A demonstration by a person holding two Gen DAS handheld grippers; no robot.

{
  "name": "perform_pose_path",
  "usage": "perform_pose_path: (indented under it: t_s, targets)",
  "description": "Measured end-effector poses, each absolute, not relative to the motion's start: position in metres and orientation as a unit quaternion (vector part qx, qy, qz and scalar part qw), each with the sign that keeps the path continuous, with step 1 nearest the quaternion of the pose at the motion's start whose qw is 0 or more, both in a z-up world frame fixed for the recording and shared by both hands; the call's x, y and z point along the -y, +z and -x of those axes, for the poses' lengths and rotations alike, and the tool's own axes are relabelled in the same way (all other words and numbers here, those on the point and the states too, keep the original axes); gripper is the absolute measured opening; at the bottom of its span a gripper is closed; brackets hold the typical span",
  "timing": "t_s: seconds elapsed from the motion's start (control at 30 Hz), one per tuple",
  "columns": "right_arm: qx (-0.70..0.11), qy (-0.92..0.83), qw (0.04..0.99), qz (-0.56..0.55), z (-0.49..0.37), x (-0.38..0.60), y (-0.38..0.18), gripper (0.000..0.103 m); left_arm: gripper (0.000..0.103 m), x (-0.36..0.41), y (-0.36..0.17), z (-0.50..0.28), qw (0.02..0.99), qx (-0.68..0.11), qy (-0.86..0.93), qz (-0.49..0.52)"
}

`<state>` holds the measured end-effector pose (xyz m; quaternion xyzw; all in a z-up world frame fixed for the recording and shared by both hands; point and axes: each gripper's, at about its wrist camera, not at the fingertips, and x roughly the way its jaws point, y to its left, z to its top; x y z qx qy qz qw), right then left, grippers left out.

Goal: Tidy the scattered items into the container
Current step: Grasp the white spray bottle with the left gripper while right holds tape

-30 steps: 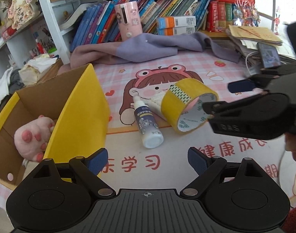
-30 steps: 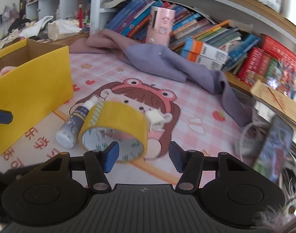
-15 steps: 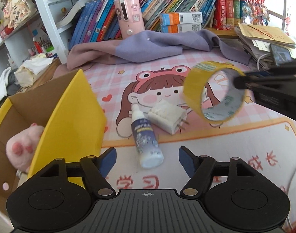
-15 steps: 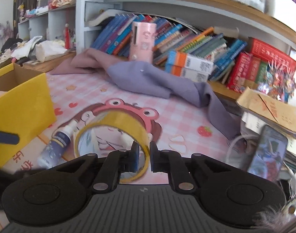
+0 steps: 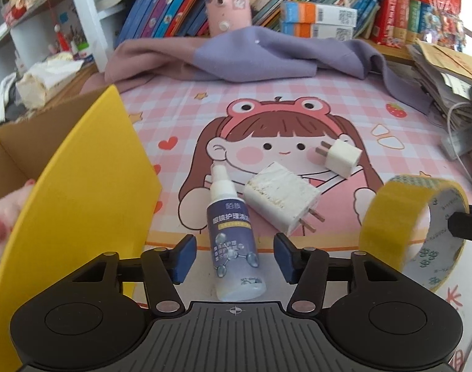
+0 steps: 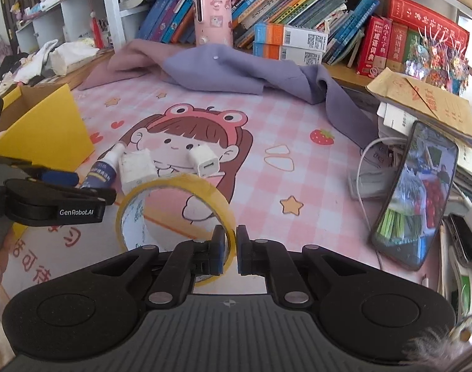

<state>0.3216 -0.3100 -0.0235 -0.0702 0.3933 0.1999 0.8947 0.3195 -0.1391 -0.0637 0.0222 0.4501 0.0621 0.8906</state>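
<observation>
While your right gripper (image 6: 226,248) pinches the wall of the yellow tape roll (image 6: 174,207) and holds it clear of the desk, your left gripper (image 5: 234,259) is closing around the spray bottle (image 5: 232,241), which lies between its blue pads (image 5: 183,257) with gaps on both sides, so nothing presses on it.

You are working over a pink checked desk mat (image 6: 297,130) printed with a cartoon girl in a frog hat. On that mat, just beyond the bottle, lies a large white charger (image 5: 280,200) with its prongs pointing toward you, touching or nearly touching the bottle's neck; a smaller white plug (image 5: 341,158) sits a little farther off to the right.

To your left stands the cardboard box (image 5: 81,192) with its yellow flap raised, and a pink plush paw (image 5: 0,220) shows inside it.

At the far edge of the mat a purple-and-mauve cloth (image 6: 236,68) is heaped against a shelf of leaning books (image 6: 266,3), with a pink cylindrical case (image 6: 212,15) standing among them. On the right, a phone (image 6: 418,198) with a lit screen leans against a stack of papers and brown envelopes (image 6: 421,102), with white cables beside it.
</observation>
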Motion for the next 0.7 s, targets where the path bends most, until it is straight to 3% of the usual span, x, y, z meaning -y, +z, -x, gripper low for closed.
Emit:
perform_pose_path:
  t_s: [0.47, 0.7]
  targets:
    - [-0.412, 0.188, 0.887, 0.09, -0.362, 0.293, -0.042, 0.008, 0.034, 0.133, -0.071, -0.325, 0.888, -0.457, 0.061, -0.004]
    - [-0.416, 0.193, 0.884, 0.087, -0.368, 0.289, -0.048, 0.009, 0.031, 0.135, -0.07, -0.321, 0.889, -0.454, 0.058, -0.013]
